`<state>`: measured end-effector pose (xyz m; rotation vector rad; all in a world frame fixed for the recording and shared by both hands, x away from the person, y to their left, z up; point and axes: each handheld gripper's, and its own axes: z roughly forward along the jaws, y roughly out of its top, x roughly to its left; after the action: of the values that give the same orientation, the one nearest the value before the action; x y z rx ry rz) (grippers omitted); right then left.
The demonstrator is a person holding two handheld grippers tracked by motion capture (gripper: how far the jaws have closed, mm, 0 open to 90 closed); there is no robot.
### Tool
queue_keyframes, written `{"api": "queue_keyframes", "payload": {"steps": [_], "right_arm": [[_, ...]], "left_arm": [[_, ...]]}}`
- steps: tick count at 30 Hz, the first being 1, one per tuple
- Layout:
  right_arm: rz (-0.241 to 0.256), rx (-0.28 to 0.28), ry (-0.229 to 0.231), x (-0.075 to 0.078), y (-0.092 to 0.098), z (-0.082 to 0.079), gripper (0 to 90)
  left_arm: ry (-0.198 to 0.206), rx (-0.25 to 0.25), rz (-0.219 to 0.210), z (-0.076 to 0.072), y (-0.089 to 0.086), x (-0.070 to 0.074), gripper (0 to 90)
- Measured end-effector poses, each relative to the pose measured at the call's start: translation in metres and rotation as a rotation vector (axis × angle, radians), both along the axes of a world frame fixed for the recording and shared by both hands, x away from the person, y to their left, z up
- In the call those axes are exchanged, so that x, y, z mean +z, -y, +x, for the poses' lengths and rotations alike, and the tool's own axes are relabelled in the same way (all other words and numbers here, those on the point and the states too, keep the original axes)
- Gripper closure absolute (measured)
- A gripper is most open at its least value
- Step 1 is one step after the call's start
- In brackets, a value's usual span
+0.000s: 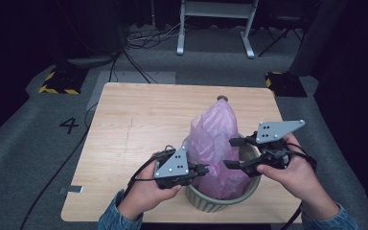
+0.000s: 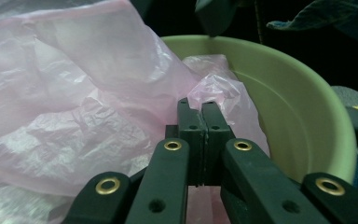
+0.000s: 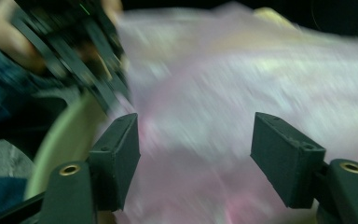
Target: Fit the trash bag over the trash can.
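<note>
From the high view, a pink plastic bag (image 1: 218, 148) stands in a green bowl (image 1: 249, 189) at the desk's (image 1: 134, 134) near edge, between the left hand-held gripper (image 1: 205, 169) and the right hand-held gripper (image 1: 232, 152).

In the left gripper view, the jaws are pressed together, pinching the bag (image 2: 74, 93) by the bowl's rim (image 2: 307, 93).

In the right gripper view, the jaws stand spread, the blurred bag (image 3: 242, 84) just beyond them.
</note>
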<state>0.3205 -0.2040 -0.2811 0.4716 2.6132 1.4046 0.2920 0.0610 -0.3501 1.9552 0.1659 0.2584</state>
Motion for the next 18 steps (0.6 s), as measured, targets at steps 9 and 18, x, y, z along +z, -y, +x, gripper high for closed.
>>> {"api": "queue_keyframes", "payload": {"steps": [9, 18], "right_arm": [[-0.017, 0.073, 0.013, -0.003, -0.025, -0.004, 82.1], [-0.089, 0.105, -0.007, -0.021, -0.009, -0.024, 90.0]], "left_arm": [[0.006, -0.014, 0.010, -0.004, 0.002, 0.002, 84.5], [-0.010, 0.120, -0.101, -0.003, -0.022, 0.007, 40.7]]}}
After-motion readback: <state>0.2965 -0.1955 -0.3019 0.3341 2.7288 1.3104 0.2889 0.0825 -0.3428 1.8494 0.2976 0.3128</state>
